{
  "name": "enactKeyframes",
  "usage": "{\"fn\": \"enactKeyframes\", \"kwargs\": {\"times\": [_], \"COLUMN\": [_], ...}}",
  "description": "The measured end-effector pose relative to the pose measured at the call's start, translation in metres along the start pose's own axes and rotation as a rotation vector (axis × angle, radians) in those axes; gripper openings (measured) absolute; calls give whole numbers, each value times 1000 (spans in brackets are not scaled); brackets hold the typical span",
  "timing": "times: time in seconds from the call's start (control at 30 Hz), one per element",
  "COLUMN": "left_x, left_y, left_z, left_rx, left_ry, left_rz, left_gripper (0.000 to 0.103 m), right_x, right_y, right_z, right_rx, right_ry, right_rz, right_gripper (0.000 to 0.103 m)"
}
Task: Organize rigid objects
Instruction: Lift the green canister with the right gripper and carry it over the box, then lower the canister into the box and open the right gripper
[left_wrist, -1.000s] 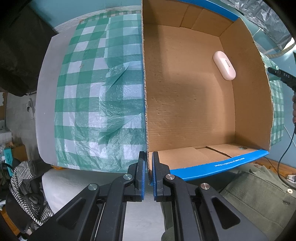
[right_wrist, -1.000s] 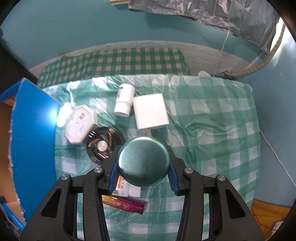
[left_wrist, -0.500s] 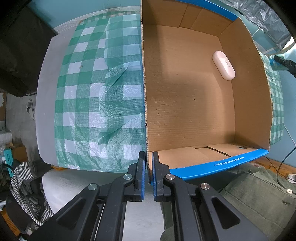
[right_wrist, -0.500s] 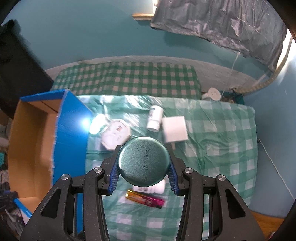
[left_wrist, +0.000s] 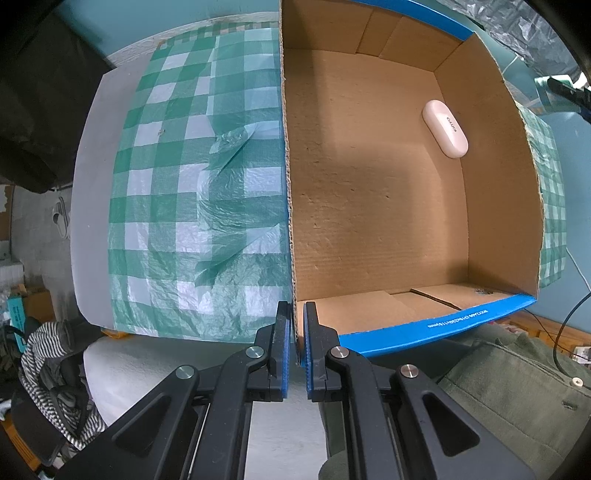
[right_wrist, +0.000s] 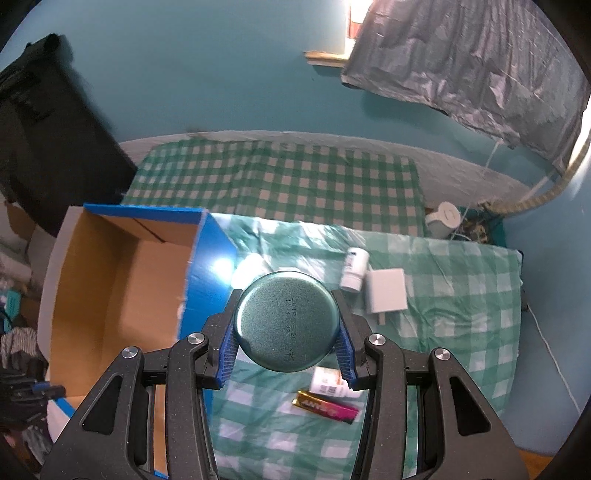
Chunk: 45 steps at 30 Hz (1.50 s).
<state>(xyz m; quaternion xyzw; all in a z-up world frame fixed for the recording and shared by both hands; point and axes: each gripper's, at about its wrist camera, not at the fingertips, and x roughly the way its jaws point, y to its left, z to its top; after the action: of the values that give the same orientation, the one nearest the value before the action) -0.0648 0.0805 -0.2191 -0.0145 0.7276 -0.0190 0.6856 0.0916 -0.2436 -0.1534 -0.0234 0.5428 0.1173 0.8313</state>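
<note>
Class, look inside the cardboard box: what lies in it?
Inside the cardboard box lies one white oval case near its far right wall; the near wall hides the floor strip behind it.

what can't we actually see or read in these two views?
- Right wrist: the round green tin in the right gripper hides the cloth items behind it.
- Right wrist: bottle label too small.
- Left wrist: left gripper hides the cardboard box corner it clamps.

We've got a round teal tin (right_wrist: 287, 320) up in the air, bottom facing us. The open cardboard box (left_wrist: 376, 206) with blue outside holds one pink oval case (left_wrist: 445, 129) near its far right corner.
</note>
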Motion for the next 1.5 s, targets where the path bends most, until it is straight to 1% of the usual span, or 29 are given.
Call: {"fn": "enactKeyframes", "kwargs": {"times": [0.5, 0.73, 1.07, 1.4, 1.5], "left_x": [1, 1, 0, 0, 0], "left_y": [1, 0, 1, 0, 0], "left_z": [-1, 0, 0, 0, 0], "left_rx": [0, 3, 4, 3, 3], "left_ry": [0, 0, 2, 3, 3], "left_rz": [-4, -3, 1, 0, 1], "left_gripper": [6, 6, 6, 6, 6], "right_x": [1, 13, 34, 47, 47], "right_y": [62, 84, 102, 108, 108], "right_z": [18, 22, 20, 21, 22], "right_rx": [-140, -181, -228, -247, -245], "right_ry": [-24, -4, 37, 74, 71], "right_rz": [70, 94, 103, 106, 96], "right_gripper": [44, 44, 44, 44, 44]}}
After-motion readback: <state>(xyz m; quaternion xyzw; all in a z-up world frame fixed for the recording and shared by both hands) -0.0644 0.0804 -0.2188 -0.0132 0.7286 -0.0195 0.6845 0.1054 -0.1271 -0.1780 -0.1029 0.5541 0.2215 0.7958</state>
